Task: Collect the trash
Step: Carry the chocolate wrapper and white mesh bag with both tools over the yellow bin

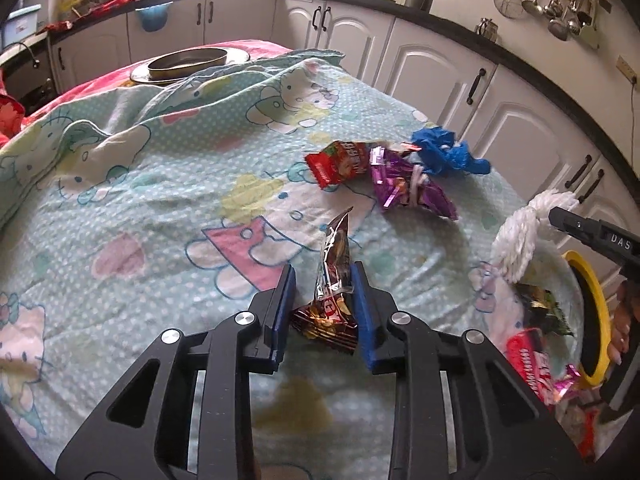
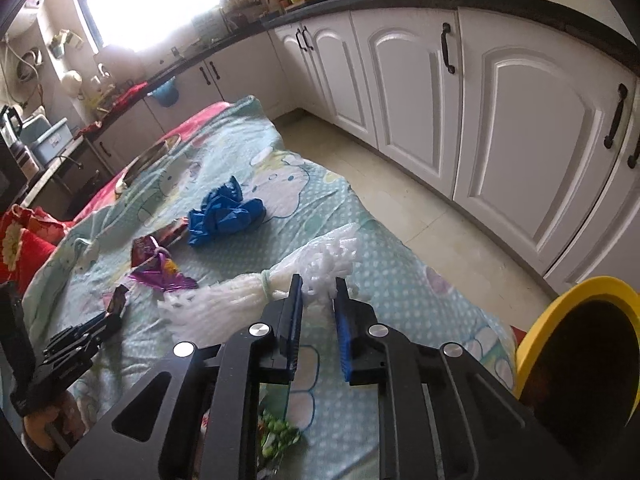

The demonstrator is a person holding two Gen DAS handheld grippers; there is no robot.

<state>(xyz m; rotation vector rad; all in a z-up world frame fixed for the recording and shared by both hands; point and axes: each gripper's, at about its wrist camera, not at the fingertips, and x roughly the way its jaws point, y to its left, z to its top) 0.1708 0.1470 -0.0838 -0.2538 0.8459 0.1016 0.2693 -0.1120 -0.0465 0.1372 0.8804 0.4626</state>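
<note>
My left gripper (image 1: pixel 323 276) is shut on a dark brown snack wrapper (image 1: pixel 334 280), holding it just above the cartoon-print cloth (image 1: pixel 160 200). My right gripper (image 2: pixel 319 286) is shut on a white foam net (image 2: pixel 240 300), and it also shows at the right of the left wrist view (image 1: pixel 520 232). A red wrapper (image 1: pixel 340 162), a purple wrapper (image 1: pixel 408 188) and a crumpled blue glove (image 1: pixel 448 152) lie farther on the cloth. More wrappers (image 1: pixel 536 340) lie at the right beside a yellow-rimmed bin (image 1: pixel 592 312).
White cabinets (image 2: pixel 520 120) with black handles run along the right side, with tiled floor (image 2: pixel 400 200) between them and the table. A metal pan (image 1: pixel 188 62) sits at the table's far end. The bin (image 2: pixel 580 340) stands at the table's right edge.
</note>
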